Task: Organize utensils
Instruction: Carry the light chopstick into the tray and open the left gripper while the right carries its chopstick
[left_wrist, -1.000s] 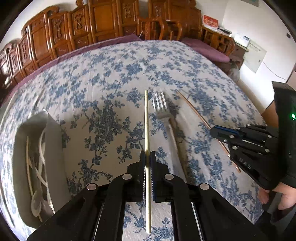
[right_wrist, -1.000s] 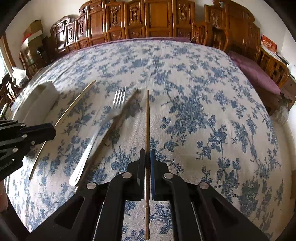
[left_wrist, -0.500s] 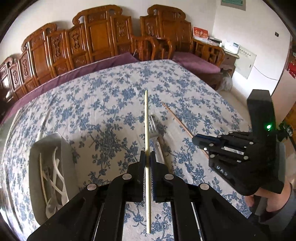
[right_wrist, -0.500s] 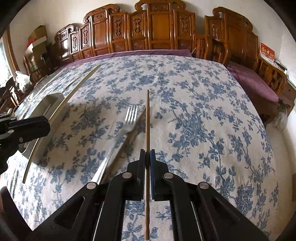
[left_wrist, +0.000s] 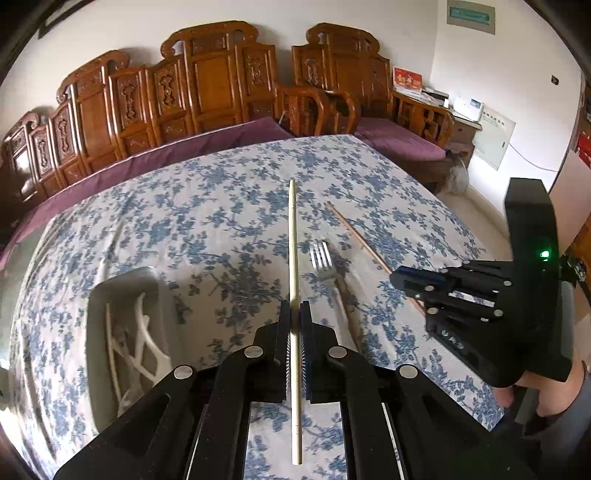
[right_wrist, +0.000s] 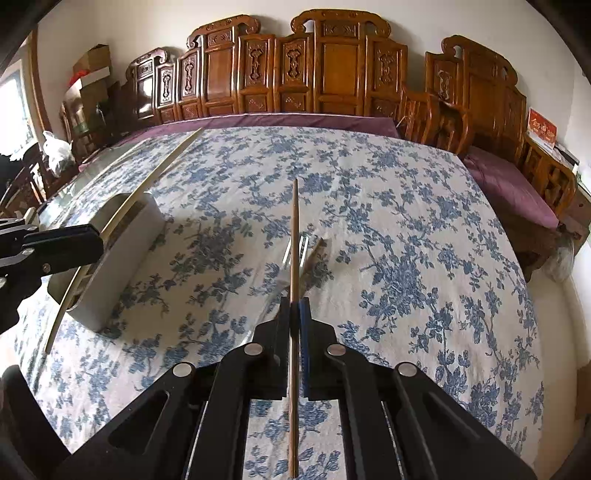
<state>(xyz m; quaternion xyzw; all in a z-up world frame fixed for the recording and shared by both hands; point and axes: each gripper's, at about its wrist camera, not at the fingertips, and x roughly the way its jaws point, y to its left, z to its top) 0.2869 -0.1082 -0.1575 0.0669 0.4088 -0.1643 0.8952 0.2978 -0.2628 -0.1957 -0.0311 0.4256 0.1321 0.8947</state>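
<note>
No writing here is clear enough to read; the red card (left_wrist: 407, 78) and green wall sign (left_wrist: 470, 16) are too blurry. The left gripper (left_wrist: 294, 314) is clenched on a pale chopstick (left_wrist: 293, 236) that points straight away from it, above the table (left_wrist: 207, 206). The right gripper (right_wrist: 294, 310) is clenched on a brown chopstick (right_wrist: 294, 229), pointing the same way. A fork (left_wrist: 322, 258) lies flat on the table, prongs pointing away. A white tray (left_wrist: 125, 288) sits to the left.
</note>
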